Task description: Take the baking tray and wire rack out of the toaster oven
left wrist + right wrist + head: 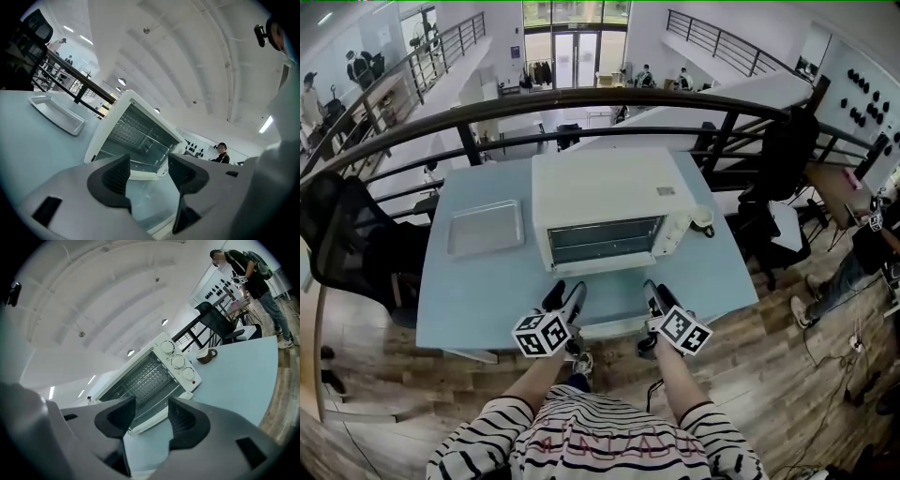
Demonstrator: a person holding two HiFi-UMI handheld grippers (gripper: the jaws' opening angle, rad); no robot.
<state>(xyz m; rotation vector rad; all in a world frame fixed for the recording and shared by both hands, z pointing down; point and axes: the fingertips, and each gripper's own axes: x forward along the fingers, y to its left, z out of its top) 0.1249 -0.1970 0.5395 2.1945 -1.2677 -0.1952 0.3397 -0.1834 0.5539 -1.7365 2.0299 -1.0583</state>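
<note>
Head view showed your left tool [565, 295] and right tool [657, 295] side by side over the near edge of the table [478, 300], each with its jaws spread and nothing between them (both gripper views agreed). The baking tray [486, 227] lay on the table left of the toaster oven [600, 192], apart from it. The wire rack [149, 377] sat inside the open oven.

Mug [703, 219] on pale blue table [487, 291]; black chair [337, 234] left; railing [581, 97] behind.
</note>
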